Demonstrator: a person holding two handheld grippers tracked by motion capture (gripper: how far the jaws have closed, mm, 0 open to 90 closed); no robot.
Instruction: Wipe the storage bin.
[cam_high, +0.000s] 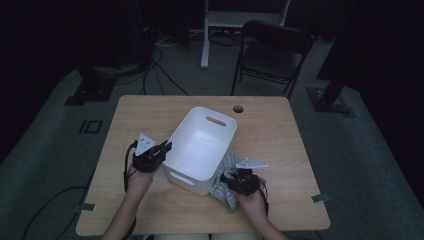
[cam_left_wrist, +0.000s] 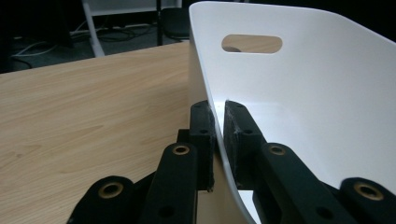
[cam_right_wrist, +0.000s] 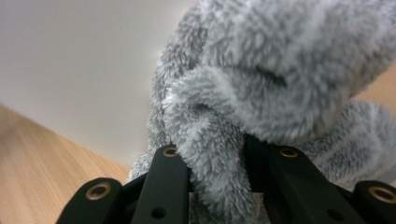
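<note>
So from where I'm standing, the person has a gripper in each hand and both are busy. The left gripper is clamped onto the rim of the white bin on the bin's left side. In the left gripper view you can see it really clearly: the thin white wall runs straight up between the two black pads, one pad outside the bin and one inside, both pressed right against the plastic. The bin itself sits roughly in the middle of the wooden table, turned at an angle, with handle slots cut in its end walls.

The right gripper is down low at the bin's near right corner, pinching a fluffy grey towel. In the right gripper view a thick fold of the grey fabric is squeezed between the pads and bulges out above them, with more of it bunched up over and to the right. The white bin wall is just behind the fabric there. The towel is lying on the table, outside the bin, tucked against its right wall, and part of it reaches toward the near edge of the table by the person's right hand
</note>
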